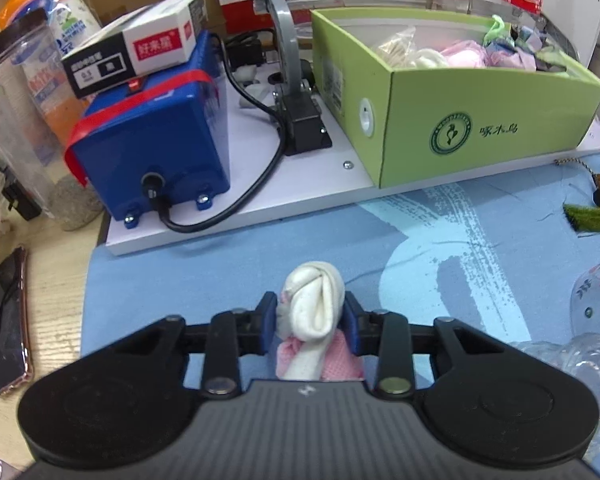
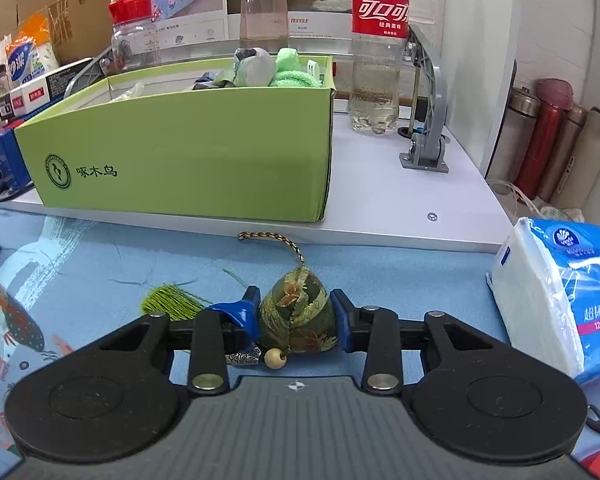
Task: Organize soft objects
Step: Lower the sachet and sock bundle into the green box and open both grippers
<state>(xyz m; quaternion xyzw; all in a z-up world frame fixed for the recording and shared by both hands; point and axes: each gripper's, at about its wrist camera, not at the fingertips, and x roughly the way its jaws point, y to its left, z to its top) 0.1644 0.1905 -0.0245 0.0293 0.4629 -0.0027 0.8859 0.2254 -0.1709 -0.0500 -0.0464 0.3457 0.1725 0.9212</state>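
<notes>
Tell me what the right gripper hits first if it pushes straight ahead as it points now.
Probably the front wall of the green box. The right gripper, shut on the sachet, first crosses open blue mat and the edge of the white board; depth is unclear.

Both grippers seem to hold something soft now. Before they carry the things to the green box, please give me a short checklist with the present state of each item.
1. Left gripper shut on the rolled white sock: ok, both pads press its sides.
2. Right gripper shut on the brocade sachet: ok.
3. Sachet's green tassel free of the fingers: cannot tell, it trails to the left on the blue mat.
4. Green box open on top: ok.
5. Room left in the box: ok at the near end in the left wrist view; the far end is piled.
6. Sock lifted off the mat: cannot tell.
</notes>
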